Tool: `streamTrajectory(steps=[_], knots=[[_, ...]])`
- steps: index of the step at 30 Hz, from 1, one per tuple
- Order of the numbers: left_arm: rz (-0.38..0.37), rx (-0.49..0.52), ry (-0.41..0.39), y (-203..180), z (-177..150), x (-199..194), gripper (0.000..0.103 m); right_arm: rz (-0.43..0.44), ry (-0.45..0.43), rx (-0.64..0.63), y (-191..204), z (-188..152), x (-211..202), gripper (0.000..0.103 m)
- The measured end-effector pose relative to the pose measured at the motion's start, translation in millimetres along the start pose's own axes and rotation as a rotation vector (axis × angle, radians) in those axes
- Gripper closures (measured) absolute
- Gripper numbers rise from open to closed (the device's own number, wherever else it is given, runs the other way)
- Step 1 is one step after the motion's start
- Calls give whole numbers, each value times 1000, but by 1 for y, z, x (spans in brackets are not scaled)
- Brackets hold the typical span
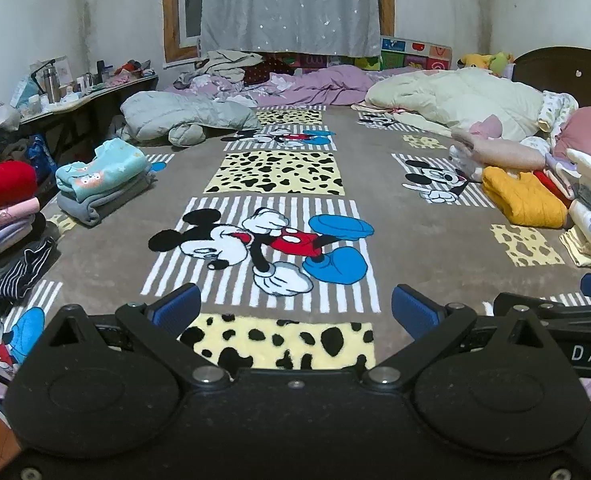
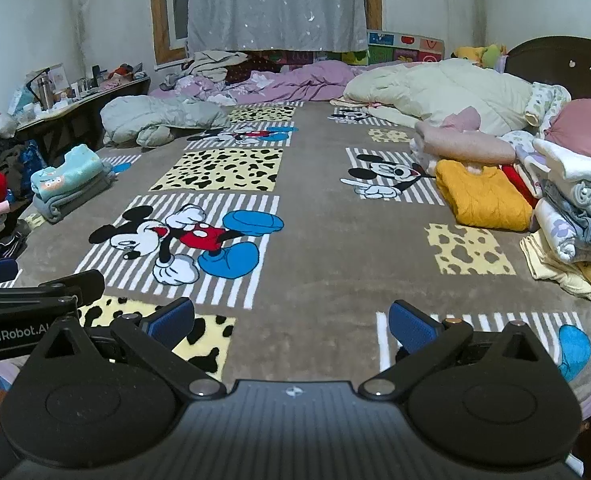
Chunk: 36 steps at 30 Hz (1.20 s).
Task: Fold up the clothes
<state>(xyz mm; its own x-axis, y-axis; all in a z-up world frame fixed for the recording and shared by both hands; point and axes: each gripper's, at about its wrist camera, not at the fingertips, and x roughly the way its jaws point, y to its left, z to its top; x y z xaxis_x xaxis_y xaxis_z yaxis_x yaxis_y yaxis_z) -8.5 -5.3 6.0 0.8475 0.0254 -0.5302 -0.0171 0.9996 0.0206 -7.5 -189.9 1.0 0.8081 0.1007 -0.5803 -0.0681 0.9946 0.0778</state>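
Observation:
My left gripper (image 1: 295, 312) is open over the near part of a grey cartoon-print blanket (image 1: 415, 232), with nothing between its blue pads (image 1: 177, 309). My right gripper (image 2: 291, 322) is open too and holds nothing; it hovers just to the right of the left one. Folded clothes lie in stacks on the left: a teal and grey stack (image 1: 101, 178) and a stack topped by a red garment (image 1: 3, 188). On the right a mustard yellow garment (image 2: 483, 196) lies beside a tall pile of white, blue and yellow clothes (image 2: 575, 216).
Rumpled quilts, grey (image 1: 183, 118), lilac (image 1: 315, 86) and cream (image 1: 455, 100), cover the far end of the bed. A cluttered side table (image 1: 67, 96) stands at the left wall. A dark wooden headboard (image 2: 563, 64) rises at the right. A curtain (image 1: 291, 4) hangs behind.

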Motion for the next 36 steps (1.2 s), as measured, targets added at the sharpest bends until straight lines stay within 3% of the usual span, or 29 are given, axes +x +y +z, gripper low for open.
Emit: streamTrajectory(steps=[13, 22, 27, 32, 36], knots=[[-45, -25, 19, -4, -2, 16, 1, -10, -7, 17, -10, -1, 7, 0], [-114, -53, 42, -14, -5, 43, 0, 58, 0, 102, -35, -1, 30, 0], [-188, -54, 14, -32, 0, 63, 0, 72, -30, 154, -67, 3, 52, 0], [-312, 9, 70, -67, 15, 86, 0, 23, -49, 199, -114, 15, 71, 0], [-362, 76, 37, -102, 30, 97, 0, -2, -95, 270, -164, 19, 92, 0]])
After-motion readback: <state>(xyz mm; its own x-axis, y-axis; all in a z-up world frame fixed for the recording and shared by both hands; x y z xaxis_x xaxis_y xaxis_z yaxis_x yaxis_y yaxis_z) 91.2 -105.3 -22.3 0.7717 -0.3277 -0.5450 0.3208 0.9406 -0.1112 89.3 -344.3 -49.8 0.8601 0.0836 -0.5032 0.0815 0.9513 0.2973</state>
